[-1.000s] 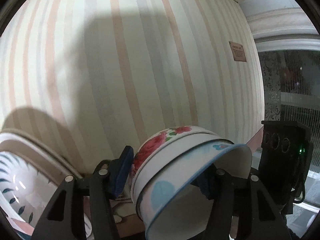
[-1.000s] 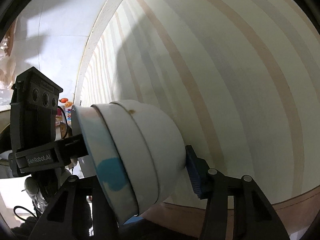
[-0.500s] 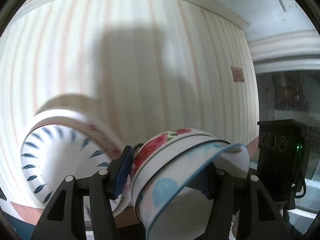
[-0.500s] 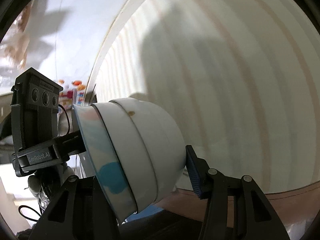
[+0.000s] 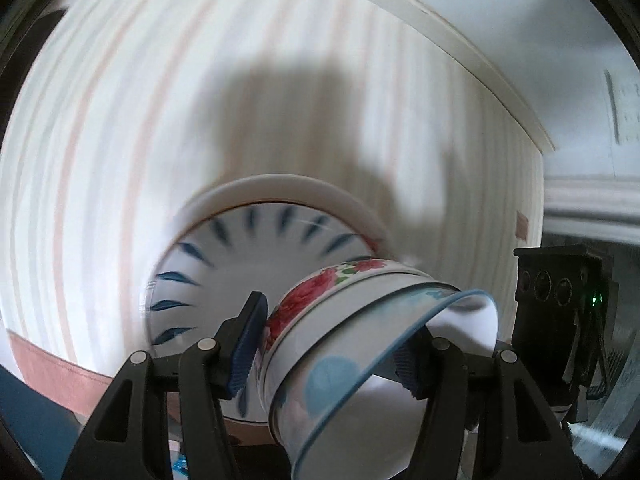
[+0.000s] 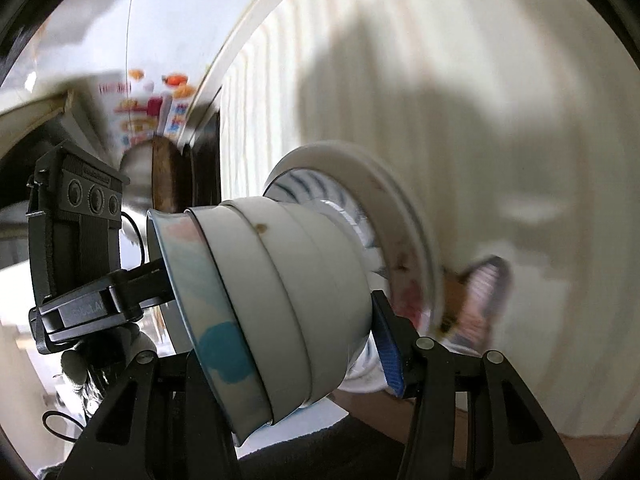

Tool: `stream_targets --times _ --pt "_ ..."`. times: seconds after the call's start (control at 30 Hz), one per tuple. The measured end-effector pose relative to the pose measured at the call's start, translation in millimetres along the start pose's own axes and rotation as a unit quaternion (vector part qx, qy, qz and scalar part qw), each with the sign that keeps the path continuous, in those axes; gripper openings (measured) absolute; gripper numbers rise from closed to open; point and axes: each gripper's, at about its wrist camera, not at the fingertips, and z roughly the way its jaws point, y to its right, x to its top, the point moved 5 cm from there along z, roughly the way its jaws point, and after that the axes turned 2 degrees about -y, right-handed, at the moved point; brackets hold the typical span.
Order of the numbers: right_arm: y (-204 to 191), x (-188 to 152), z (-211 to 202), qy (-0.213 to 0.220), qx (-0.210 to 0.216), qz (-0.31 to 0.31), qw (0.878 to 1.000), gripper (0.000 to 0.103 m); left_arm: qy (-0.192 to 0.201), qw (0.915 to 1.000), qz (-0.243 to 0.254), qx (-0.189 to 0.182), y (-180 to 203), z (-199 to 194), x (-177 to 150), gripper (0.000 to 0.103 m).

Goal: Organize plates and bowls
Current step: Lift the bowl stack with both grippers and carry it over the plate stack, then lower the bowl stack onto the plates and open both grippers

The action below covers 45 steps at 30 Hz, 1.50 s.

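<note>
Both grippers hold one nested stack of bowls between them. In the left wrist view my left gripper is shut on the bowl stack: a rose-patterned bowl nested with a blue-rimmed one. In the right wrist view my right gripper is shut on the same bowl stack, seen from its white underside. Behind the bowls stands a stack of plates, the front one white with blue leaf marks; it also shows in the right wrist view. The bowls are close in front of the plates.
A cream striped cloth with a pink border fills the background. The other gripper's black body shows at right, and at left in the right wrist view. A small pink-striped item lies by the plates.
Both grippers have swung with the bowl stack toward the plates. The plate stack has come from the left edge to the middle, right behind the bowls. The view is motion-blurred.
</note>
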Motion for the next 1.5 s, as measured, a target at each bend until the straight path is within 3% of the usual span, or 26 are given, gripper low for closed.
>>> stream_targets --times 0.3,0.47,0.8,1.1,1.37,1.4,1.47,1.5 --pt "-18.6 27.7 47.3 -0.041 -0.012 -0.026 0.999 0.052 0.007 0.9993 -0.037 0.002 -16.6 13.1 7.6 0.056" --pt "-21.7 38.5 59.5 -0.052 -0.019 -0.023 0.998 0.052 0.001 0.9992 -0.039 0.003 -33.2 12.2 10.8 0.056" --pt "-20.6 42.7 63.3 -0.059 -0.040 -0.010 0.997 0.052 0.002 0.9996 -0.022 0.016 -28.4 18.5 10.5 0.056" --pt "-25.5 37.3 57.3 -0.046 -0.080 -0.017 0.996 0.053 0.044 0.9957 0.015 0.080 -26.3 -4.5 -1.1 0.056" --pt "-41.4 19.7 19.9 0.008 -0.127 -0.046 0.991 0.054 0.106 0.9834 0.062 0.133 -15.2 -36.6 -27.5 0.056" --pt "-46.0 15.5 13.6 0.018 -0.143 -0.053 0.988 0.057 0.118 0.9812 0.066 0.137 -14.0 -41.6 -30.8 0.057" --pt "-54.7 8.8 1.3 0.044 -0.170 -0.066 0.982 0.073 0.155 0.9735 0.078 0.149 -12.1 -55.6 -37.7 0.080" --pt "-60.0 4.6 -6.6 0.062 -0.188 -0.073 0.978 0.085 0.174 0.9689 0.083 0.155 -11.5 -63.5 -42.0 0.087"
